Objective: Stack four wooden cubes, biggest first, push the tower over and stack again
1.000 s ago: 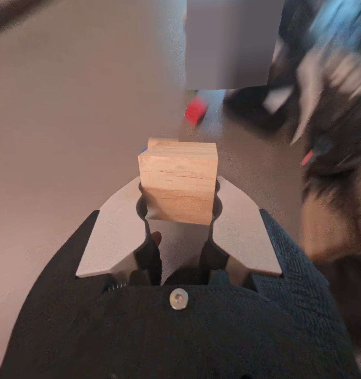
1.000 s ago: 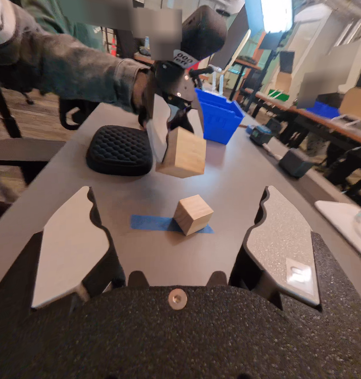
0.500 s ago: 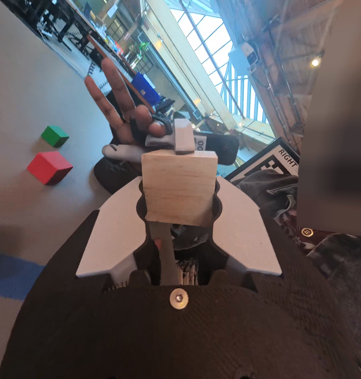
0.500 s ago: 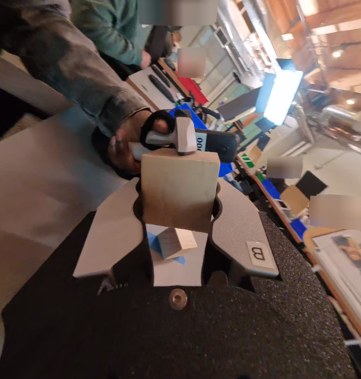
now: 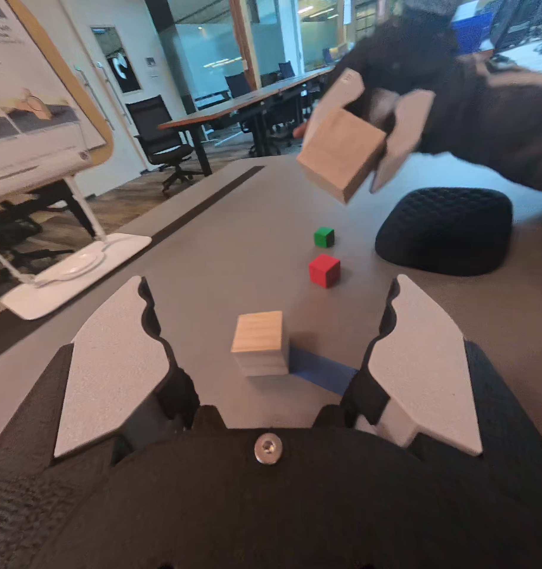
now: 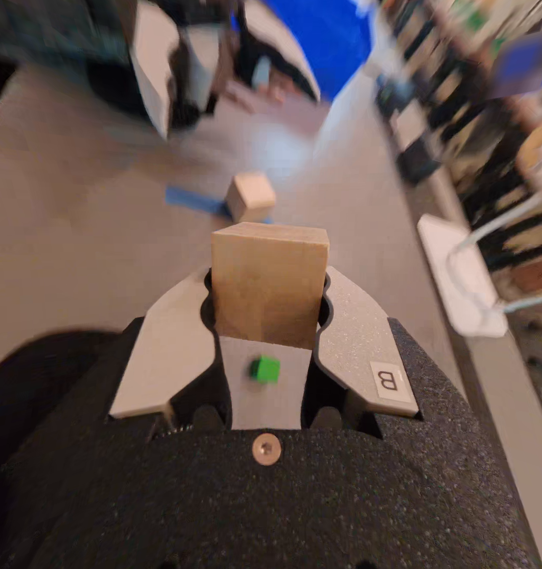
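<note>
Overhead, grey table [image 5: 232,234] in office

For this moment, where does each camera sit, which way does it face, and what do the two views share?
Left wrist view: sits behind the open left gripper, facing along the grey table over a small wooden cube, red cube and green cube; a dark sleeve shows.
Right wrist view: sits behind the right gripper, which is clamped on the big wooden cube, looking down the table.
Shared: small wooden cube on blue tape, green cube, big cube.
</note>
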Demonstrator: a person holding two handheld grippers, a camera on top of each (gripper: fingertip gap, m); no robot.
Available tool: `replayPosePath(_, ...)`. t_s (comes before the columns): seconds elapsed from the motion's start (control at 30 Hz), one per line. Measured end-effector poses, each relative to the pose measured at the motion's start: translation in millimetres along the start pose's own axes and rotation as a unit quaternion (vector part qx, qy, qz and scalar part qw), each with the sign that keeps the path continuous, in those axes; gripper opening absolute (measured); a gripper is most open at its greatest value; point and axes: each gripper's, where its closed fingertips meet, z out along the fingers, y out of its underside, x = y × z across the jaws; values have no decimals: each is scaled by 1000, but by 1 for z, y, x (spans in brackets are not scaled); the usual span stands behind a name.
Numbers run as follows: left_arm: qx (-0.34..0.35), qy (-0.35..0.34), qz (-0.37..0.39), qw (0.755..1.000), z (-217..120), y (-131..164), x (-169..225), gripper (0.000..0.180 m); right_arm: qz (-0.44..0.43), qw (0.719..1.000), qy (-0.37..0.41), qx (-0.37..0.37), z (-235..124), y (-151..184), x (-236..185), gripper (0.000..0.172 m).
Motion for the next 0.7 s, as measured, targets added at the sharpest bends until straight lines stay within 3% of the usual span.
replayPosePath(0.07,-4,32,-17,999,2,4,14,139,26,991,-51,-125,-19,37,8,66)
replayPosePath(0.17,15,37,-21,999,2,-4,19,139,82,944,-126,-294,-46,90,13,66)
replayPosePath(0.27,23,31,-30,999,3,-7,20,139,103,896,-184,-390,-57,127,7,66)
replayPosePath(0.6,29,9,-35,999,0,-8,9,138,95,882,-219,-406,-44,159,-11,68)
replayPosePath(0.67,29,6,-38,999,-1,-7,7,138,83,882,-195,-422,-44,167,-6,100)
replayPosePath(0.7,29,5,-39,999,-1,-7,7,138,78,886,-185,-419,-43,168,-5,103)
